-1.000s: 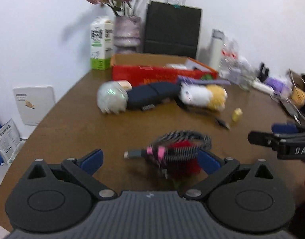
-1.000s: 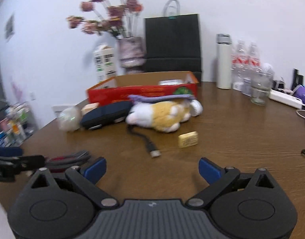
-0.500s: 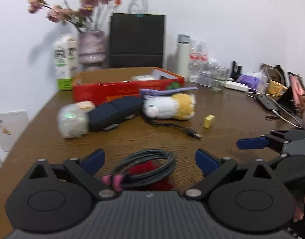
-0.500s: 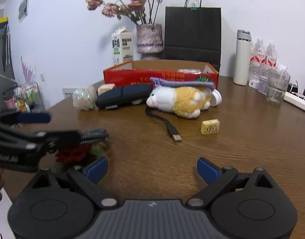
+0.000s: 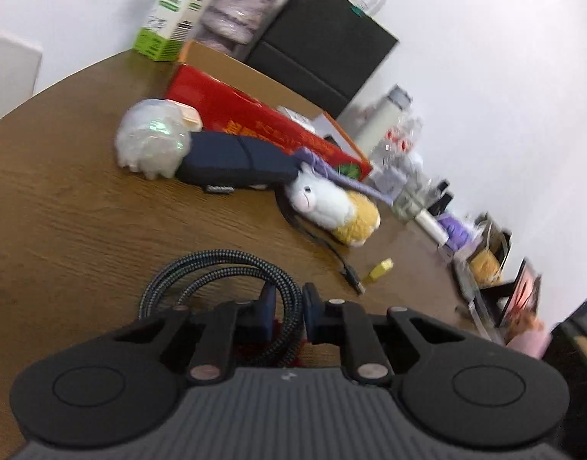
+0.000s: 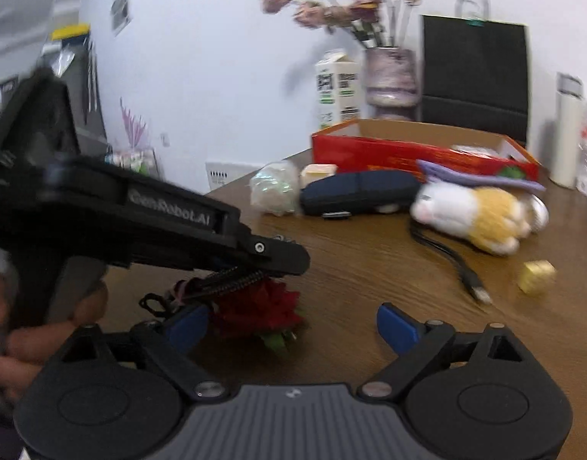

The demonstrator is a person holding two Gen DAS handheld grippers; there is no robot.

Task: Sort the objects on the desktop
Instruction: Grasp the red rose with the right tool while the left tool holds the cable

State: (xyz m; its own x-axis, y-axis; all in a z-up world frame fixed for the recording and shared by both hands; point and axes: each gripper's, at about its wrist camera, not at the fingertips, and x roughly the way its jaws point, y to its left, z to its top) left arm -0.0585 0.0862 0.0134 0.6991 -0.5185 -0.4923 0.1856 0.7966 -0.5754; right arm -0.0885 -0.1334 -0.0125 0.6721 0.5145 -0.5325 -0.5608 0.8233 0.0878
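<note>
My left gripper (image 5: 287,312) is shut on a coiled braided grey cable (image 5: 217,268), its blue pads pinching the strands. In the right wrist view the left gripper (image 6: 286,264) holds the cable (image 6: 232,281) just above a red fabric rose (image 6: 257,306) on the brown table (image 6: 370,268). My right gripper (image 6: 289,324) is open and empty, its left pad beside the rose. Further back lie a plush toy (image 6: 473,211), a dark blue case (image 6: 358,191), a black USB cable (image 6: 446,257), a small yellow block (image 6: 536,278) and a red cardboard box (image 6: 420,149).
A clear plastic ball (image 5: 153,142) lies left of the case. A milk carton (image 6: 337,88), a vase of dried flowers (image 6: 389,73), a black paper bag (image 6: 473,76) and a white bottle (image 6: 565,130) stand at the back. Clutter (image 5: 481,253) crowds the table's right side.
My left gripper has closed on the coiled cable and tilted, lifting it off the rose. My right gripper has moved left, closer to the rose and the left gripper.
</note>
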